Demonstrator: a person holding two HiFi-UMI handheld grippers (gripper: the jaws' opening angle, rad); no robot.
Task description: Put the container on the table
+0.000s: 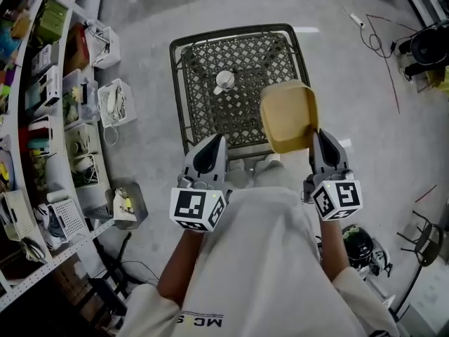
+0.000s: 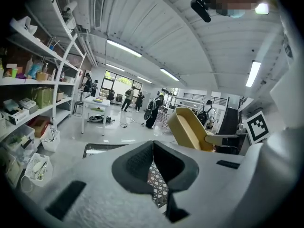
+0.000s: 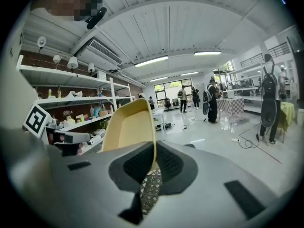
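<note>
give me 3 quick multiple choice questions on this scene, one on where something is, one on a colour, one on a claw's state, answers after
1. Where is the container?
A) in the left claw
B) in the right claw, gripped by its rim
C) set down, in neither claw

2. What colour is the container?
A) yellow
B) blue
C) black

3. What state is the left claw in?
A) shut on the container
B) wide open
C) shut, holding nothing

Answers:
1 B: the right gripper view shows the rim pinched between that claw's jaws.
2 A: it looks yellow in all three views.
3 C: the left gripper view shows its jaws meeting with nothing between them.
</note>
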